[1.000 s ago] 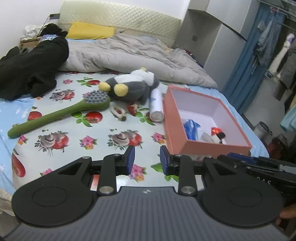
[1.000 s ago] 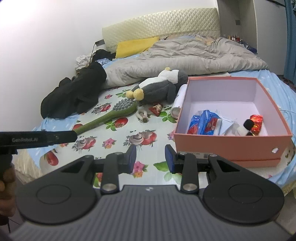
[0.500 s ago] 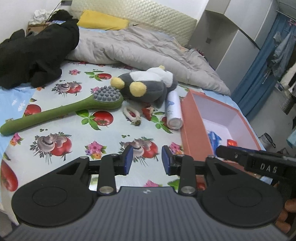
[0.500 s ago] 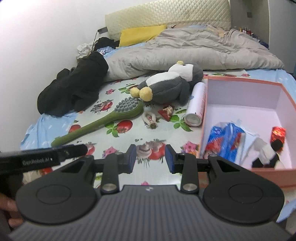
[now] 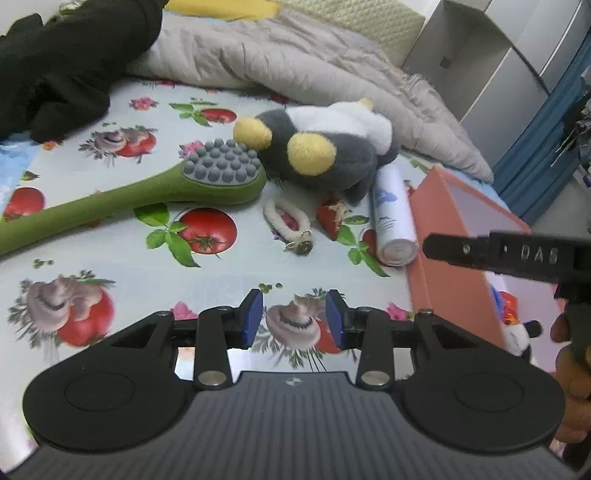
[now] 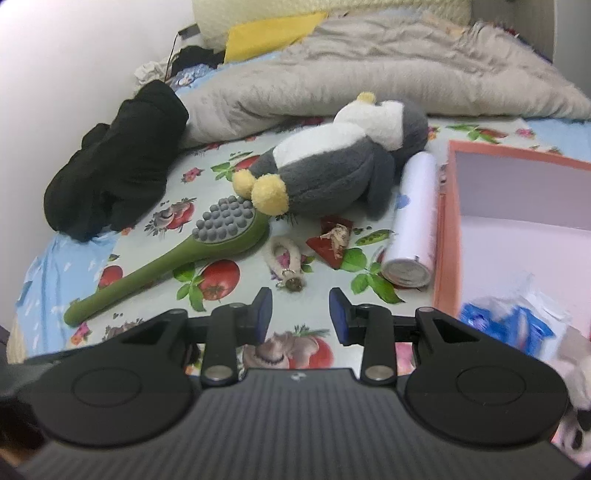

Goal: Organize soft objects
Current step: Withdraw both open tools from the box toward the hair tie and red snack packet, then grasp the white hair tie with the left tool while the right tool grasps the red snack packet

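- now over the printed bedsheet [image 5: 122, 266], both grippers pointing down toward the clutter beside the box.
- left gripper [image 5: 294, 319]: jaws parted and opening wider, nothing between the blue pads [image 5: 254, 316], only sheet showing in the gap.
- right gripper [image 6: 300, 314]: jaws standing apart with a clear gap, nothing pinched, hovering short of the small items.
- plush penguin [image 6: 343, 166], grey and white with yellow feet, lying on its side mid-bed, untouched, well ahead of both sets of fingers.
- penguin's yellow feet right against the knobbly grey head of the green massage brush [image 5: 155, 192], handle running off toward the left edge.
- fluffy white keyring loop [image 6: 286, 258] flat on the sheet just in front of the brush head, nearest thing to the right gripper's gap.
- small red wrapper [image 6: 334, 240] just beside that loop, tucked under the penguin's belly side.
- white roll [image 6: 413, 229] lying alongside the box wall, its far end by the penguin's head, near end facing the camera.
- pink box [image 6: 448, 236] open on the right, blue packets [image 6: 509, 325] and other small bits inside, too blurred to name.
- black clothing [image 6: 118, 166] heaped at far left, grey duvet [image 5: 295, 62] bunched behind the penguin, yellow pillow [image 6: 269, 33] beyond.
- from the left wrist view, the other tool's black arm crossing in front of the box, a hand [image 5: 574, 373] gripping it at the right edge.
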`<state>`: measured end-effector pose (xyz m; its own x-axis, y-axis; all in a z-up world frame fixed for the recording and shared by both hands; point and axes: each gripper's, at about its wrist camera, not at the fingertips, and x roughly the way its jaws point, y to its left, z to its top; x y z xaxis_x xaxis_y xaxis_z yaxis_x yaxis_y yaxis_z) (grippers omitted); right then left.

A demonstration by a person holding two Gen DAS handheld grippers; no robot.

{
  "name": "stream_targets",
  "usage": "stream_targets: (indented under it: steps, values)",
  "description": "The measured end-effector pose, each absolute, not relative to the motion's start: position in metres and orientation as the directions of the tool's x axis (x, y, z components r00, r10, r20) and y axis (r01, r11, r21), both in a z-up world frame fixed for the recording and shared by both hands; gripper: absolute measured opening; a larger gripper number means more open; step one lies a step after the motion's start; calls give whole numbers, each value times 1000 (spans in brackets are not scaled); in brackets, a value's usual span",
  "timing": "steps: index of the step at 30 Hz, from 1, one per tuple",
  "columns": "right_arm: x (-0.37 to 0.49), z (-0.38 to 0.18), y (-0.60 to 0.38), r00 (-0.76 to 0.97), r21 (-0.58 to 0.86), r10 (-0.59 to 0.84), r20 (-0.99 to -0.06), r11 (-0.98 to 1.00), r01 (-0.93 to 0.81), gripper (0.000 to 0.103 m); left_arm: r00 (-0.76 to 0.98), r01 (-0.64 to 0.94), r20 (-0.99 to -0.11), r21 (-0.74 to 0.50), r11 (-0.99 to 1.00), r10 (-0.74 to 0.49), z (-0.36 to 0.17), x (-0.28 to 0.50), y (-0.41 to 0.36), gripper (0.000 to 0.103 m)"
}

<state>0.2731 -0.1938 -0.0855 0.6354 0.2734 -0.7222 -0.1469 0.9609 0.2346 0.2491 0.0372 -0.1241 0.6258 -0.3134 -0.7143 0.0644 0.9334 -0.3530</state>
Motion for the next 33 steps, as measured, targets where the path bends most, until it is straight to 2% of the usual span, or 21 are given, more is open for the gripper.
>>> stream_targets:
  steps: [11,12,13,15,24,29,31,33]
  values:
    - [364,-134,-191,534,277,290,-794,955,-108,38,584,41,-726,-421,906,-363,-188,330,16,44]
    - [370,-136,-191,530,286,299,-794,952,-108,44,584,38,-727,-421,906,-362,-192,336,14,44]
    - [375,-138,-190,533,291,302,-791,951,-107,56,584,33,-729,-418,908,-356,-196,343,12,44]
    - [386,-142,-189,539,284,294,-790,953,-103,63,599,27,-726,-403,915,-338,-201,353,9,47]
    - [428,-173,-185,498,244,251,-830,966,-81,62,612,26,-706,-431,902,-355,-220,388,3,49]
    - [438,-181,-180,479,221,237,-845,971,-92,56,605,11,-720,-420,908,-340,-229,398,-6,48]
    - [440,-184,-177,468,197,220,-856,975,-99,46,609,2,-727,-398,917,-317,-230,399,-11,47]
    - [440,-189,-177,455,193,216,-864,976,-97,40,608,-8,-737,-377,926,-295,-229,399,-15,38]
